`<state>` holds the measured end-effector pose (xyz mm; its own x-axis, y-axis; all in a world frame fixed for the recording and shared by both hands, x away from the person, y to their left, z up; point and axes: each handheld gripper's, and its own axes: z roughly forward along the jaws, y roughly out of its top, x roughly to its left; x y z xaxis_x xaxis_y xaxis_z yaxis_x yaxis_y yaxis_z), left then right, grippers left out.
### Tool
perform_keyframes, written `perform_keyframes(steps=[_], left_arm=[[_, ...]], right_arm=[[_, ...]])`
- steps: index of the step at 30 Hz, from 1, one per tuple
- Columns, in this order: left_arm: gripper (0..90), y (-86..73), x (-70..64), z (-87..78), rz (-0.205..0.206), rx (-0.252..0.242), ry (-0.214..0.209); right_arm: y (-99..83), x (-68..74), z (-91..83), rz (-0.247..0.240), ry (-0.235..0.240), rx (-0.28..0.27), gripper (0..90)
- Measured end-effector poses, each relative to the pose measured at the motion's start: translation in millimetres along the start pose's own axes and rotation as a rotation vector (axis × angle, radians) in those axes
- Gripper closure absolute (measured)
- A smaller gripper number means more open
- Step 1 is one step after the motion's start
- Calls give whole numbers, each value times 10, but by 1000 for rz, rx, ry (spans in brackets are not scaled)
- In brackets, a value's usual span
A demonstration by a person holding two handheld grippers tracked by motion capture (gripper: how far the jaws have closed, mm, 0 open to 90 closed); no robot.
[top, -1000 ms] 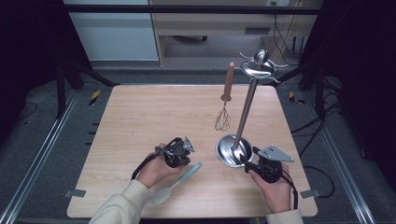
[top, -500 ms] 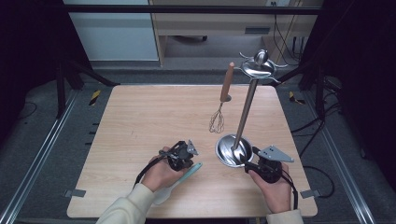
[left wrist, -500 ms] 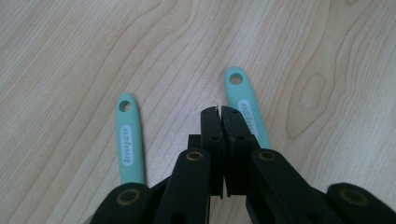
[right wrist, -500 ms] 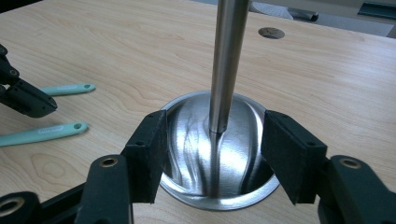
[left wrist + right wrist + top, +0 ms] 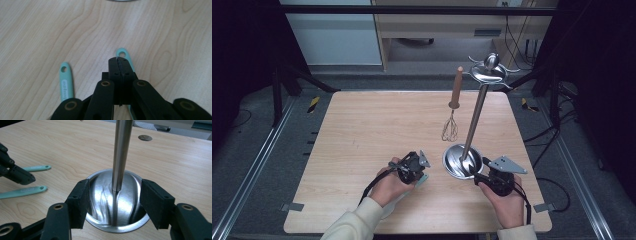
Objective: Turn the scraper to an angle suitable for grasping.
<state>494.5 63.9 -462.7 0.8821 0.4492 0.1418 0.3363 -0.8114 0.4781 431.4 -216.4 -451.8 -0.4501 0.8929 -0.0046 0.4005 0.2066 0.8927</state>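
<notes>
Two slim mint-green plastic handles (image 5: 66, 82) lie on pale woodgrain. The left gripper (image 5: 119, 65) is pressed together over one; the right gripper (image 5: 113, 201) is spread around the polished steel stand's round base (image 5: 125, 205).

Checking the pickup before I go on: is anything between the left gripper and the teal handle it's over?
Nothing visible does. The left gripper, jaws shut, sits directly over one teal handle, whose holed end pokes out past the tips. The second teal handle lies apart, off to one side.

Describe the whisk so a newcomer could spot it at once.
On the wooden table, look toward the far right, just left of the tall steel stand. The whisk lies flat there, alone with a brown wooden handle and a wire head.
</notes>
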Motion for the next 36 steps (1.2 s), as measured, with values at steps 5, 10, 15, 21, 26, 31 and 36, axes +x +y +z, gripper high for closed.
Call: perform_keyframes(steps=[5, 10, 15, 21, 26, 31, 36], left_arm=[[900, 3, 40, 52, -4, 24, 19], [900, 5, 9, 108, 12, 40, 4], [900, 0, -14, 116, 20, 40, -2], [900, 11, -82, 110, 44, 43, -20], [900, 25, -211, 98, 84, 41, -39], [900, 46, -300, 79, 115, 55, -57], [900, 52, -308, 47, 117, 54, -57]], right_arm=[[0, 0, -1, 1, 1, 0, 417], [0, 0, -1, 0, 3, 0, 418], [-1, 0, 0, -1, 4, 1, 418], [-1, 4, 3, -2, 6, 4, 419], [-2, 5, 5, -2, 6, 5, 419], [-2, 7, 4, -2, 8, 6, 420], [-4, 7, 8, -3, 7, 8, 419]])
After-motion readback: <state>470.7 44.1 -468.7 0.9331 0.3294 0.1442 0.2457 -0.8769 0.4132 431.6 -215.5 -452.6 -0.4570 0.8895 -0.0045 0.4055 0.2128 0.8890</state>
